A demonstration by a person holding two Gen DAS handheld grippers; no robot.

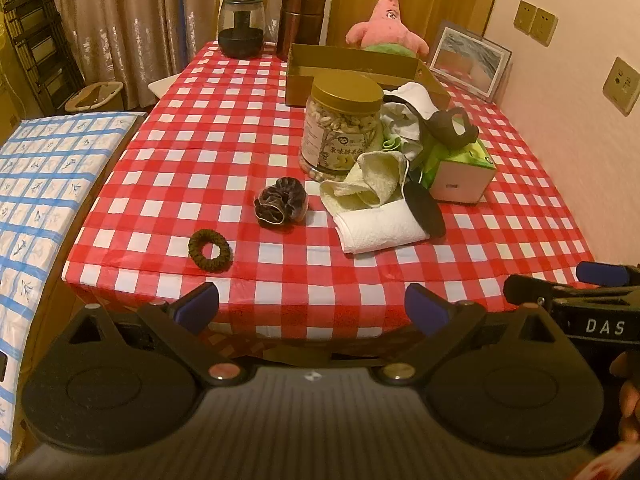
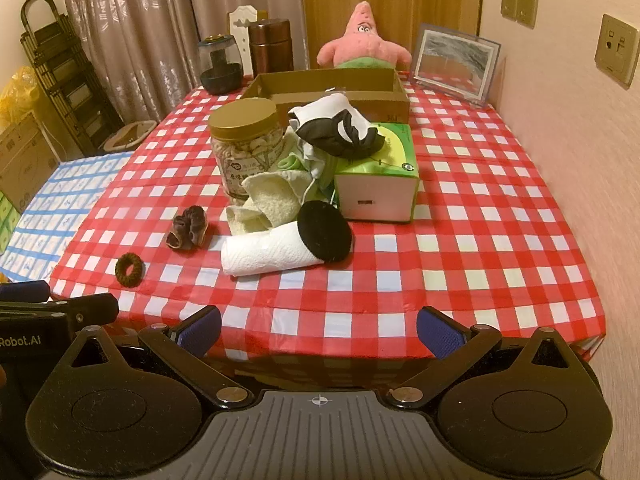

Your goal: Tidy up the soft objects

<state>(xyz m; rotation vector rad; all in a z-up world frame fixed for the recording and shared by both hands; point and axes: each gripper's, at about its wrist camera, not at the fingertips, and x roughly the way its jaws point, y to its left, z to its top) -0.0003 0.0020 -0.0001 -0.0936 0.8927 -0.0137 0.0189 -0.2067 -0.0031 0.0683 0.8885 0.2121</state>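
On the red checked table (image 1: 200,152) (image 2: 480,240) lie a small brown hair tie (image 1: 210,249) (image 2: 129,269), a dark scrunchie (image 1: 281,205) (image 2: 189,227), a cream cloth (image 1: 368,180) (image 2: 272,200), a white paper towel roll (image 1: 380,230) (image 2: 264,254) under a black round pad (image 1: 424,208) (image 2: 325,232), and black-and-white clothing (image 1: 420,116) (image 2: 340,128). A pink star plush (image 1: 386,20) (image 2: 362,42) stands behind an open cardboard box (image 1: 360,68) (image 2: 320,84). My left gripper (image 1: 312,306) and right gripper (image 2: 318,330) hang open at the near table edge, holding nothing.
A nut jar with gold lid (image 1: 342,128) (image 2: 246,148) and a green tissue box (image 1: 464,172) (image 2: 378,176) stand mid-table. At the back are a dark glass vessel (image 1: 241,26), brown canisters (image 1: 302,20) and a picture frame (image 1: 470,60). A blue checked surface (image 1: 36,184) lies left.
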